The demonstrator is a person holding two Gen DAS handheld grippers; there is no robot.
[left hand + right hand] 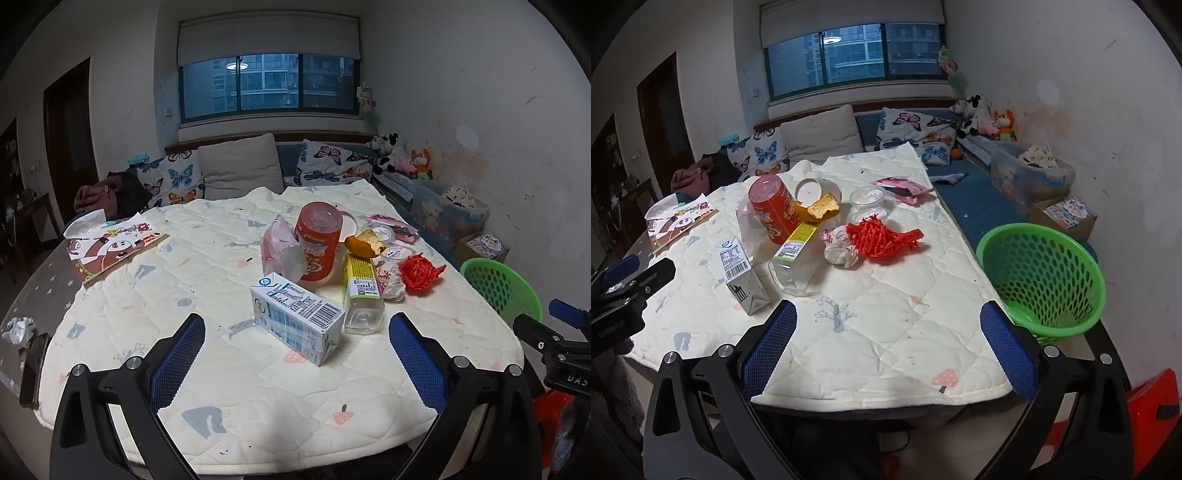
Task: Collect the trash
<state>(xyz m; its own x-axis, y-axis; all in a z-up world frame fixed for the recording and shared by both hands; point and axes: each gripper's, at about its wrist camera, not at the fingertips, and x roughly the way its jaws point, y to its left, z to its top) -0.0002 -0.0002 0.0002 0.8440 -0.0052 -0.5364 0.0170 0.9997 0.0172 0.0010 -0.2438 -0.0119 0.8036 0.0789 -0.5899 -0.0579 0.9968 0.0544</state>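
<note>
While both the left gripper and right gripper hover released at frame bottom, a milk carton lies mid-frame and a green basket sits right.

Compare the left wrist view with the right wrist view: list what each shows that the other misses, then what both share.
Left wrist only: a crumpled grey rag and a dark phone at the table's left edge.

Right wrist only: the whole green basket down to its floor, with nothing visible inside; an orange ball on the blue bench.

Both: the milk carton, clear bottle, red can, red mesh, picture book, and each view's own gripper, left and right, open and holding nothing.
</note>
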